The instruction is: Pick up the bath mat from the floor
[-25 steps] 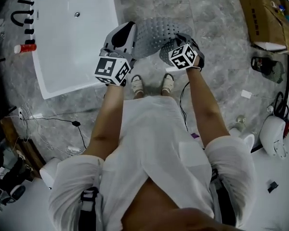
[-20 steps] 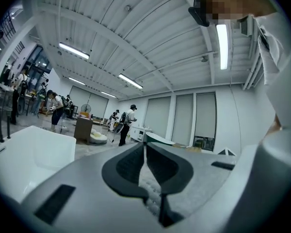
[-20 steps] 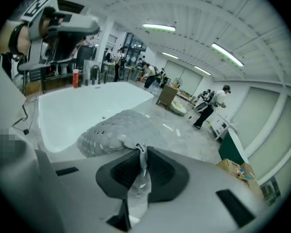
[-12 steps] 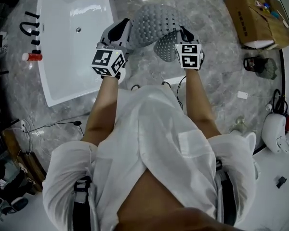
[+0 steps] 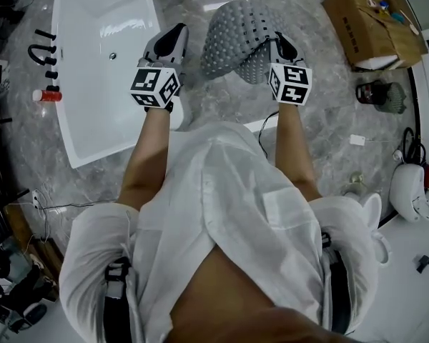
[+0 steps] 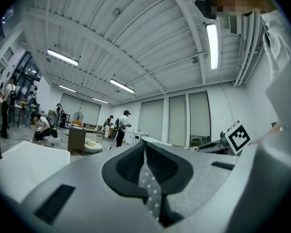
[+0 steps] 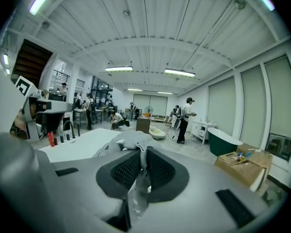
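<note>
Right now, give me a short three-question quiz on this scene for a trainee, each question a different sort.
1. True or false: the bath mat lies flat on the floor.
2. In the head view, what stands to the left of the left gripper? A) a white bathtub B) a ladder C) a sofa
3. Fill in: the mat is pinched by the left gripper and the ____ gripper.

Key: 1 false, it hangs bunched between the two grippers. 2 A. 3 right: the right gripper is shut on the mat's other edge.
</note>
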